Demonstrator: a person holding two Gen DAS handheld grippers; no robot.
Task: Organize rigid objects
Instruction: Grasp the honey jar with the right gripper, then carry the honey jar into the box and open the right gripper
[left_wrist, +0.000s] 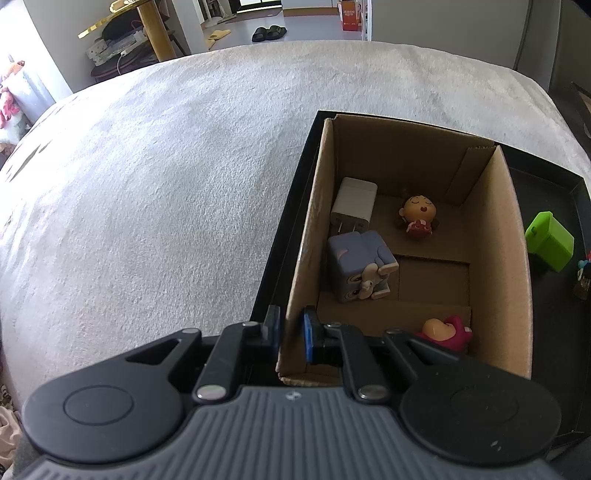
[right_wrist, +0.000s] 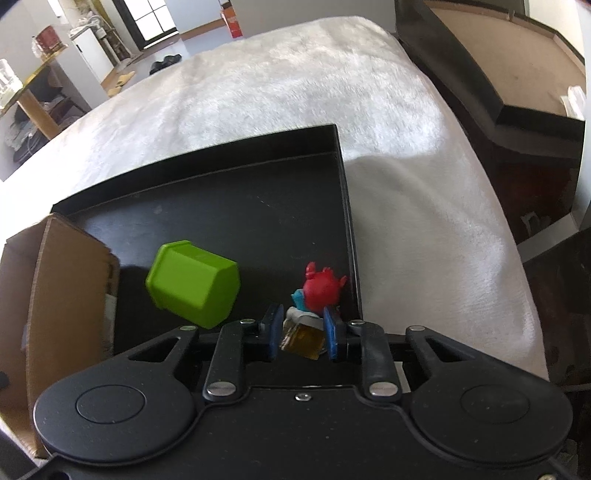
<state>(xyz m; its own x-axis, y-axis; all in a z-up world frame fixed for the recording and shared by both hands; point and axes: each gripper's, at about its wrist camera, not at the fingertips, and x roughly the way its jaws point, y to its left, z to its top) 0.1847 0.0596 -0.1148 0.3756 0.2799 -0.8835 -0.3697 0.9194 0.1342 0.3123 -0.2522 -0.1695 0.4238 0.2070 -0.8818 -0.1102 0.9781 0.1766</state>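
Note:
A cardboard box (left_wrist: 511, 229) stands in a black tray (left_wrist: 295, 206). In it lie a white charger (left_wrist: 354, 201), a grey-blue cube toy (left_wrist: 360, 266), a girl figurine (left_wrist: 417, 216) and a pink toy (left_wrist: 448, 332). My left gripper (left_wrist: 290, 332) is shut on the box's left wall near its front corner. In the right wrist view my right gripper (right_wrist: 301, 332) is closed around a small figurine with a red head (right_wrist: 321, 290) and an amber base, just above the tray floor (right_wrist: 258, 221). A green cube-shaped container (right_wrist: 192, 284) lies tilted to its left, beside the box (right_wrist: 55, 277).
The tray rests on a white fuzzy blanket (left_wrist: 147, 184). The green container (left_wrist: 548, 240) and a small figure (left_wrist: 583, 277) show at the right edge of the left wrist view. A dark wooden piece of furniture (right_wrist: 498, 92) stands to the right of the blanket.

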